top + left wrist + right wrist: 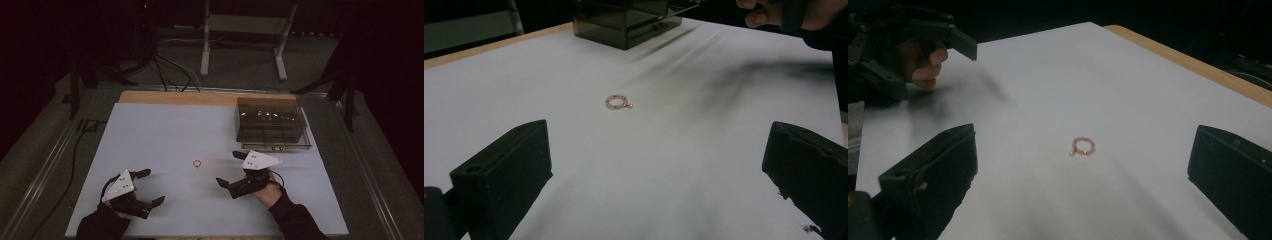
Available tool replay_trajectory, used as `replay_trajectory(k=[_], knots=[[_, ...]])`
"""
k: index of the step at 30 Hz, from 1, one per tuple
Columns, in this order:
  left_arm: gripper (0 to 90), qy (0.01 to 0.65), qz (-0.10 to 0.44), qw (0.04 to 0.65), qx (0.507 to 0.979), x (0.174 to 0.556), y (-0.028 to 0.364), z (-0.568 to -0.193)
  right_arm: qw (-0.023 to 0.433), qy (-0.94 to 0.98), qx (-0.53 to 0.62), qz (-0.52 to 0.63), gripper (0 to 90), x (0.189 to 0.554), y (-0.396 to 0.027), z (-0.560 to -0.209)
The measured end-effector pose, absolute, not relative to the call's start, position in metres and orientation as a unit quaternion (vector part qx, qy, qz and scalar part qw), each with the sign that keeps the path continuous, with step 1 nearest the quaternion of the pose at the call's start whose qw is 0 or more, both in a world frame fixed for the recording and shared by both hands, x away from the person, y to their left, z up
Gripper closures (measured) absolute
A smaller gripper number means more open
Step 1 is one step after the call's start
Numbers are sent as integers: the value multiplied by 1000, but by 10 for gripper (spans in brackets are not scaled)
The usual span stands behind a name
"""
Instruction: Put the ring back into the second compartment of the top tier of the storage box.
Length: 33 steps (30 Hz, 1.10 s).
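Left tool (148,187): near tabletop's (150,130) front-left corner, jaws spread wide, holding nothing.

Bead bracelet (198,163): flat on tabletop, mid-width, nearer front edge, between both tools, apart from each. Likely very light, small, loose-strung, limp once lifted; beads smooth, may skid or roll from pinch. Best grip: one side of loop, jaws straddling strand.

Right tool (229,169): jaws wide apart, empty.

Dark clear box (270,125): back-right corner.

Smoked clear box (270,126) far right on white table (165,130), wooden edge (175,97) behind, metal stand (245,30) and cables (170,70) beyond
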<state>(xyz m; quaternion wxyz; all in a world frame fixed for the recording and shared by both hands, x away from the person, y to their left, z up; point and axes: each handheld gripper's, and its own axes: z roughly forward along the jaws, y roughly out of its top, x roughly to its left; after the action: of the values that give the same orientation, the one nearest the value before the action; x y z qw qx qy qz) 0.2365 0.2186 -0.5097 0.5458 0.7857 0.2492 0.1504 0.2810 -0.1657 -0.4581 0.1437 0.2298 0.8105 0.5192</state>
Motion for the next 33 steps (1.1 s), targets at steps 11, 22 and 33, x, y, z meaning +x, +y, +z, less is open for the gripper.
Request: replay_trajectory(k=[11,22,33], knots=[[6,248,151,547,785,236,219,-509,139,816,227,513,0,290,-151,-462],[7,248,149,550,783,236,219,-509,136,819,234,506,0,300,-141,-465],[7,247,152,550,783,236,219,-509,130,824,242,496,0,310,-124,-469]])
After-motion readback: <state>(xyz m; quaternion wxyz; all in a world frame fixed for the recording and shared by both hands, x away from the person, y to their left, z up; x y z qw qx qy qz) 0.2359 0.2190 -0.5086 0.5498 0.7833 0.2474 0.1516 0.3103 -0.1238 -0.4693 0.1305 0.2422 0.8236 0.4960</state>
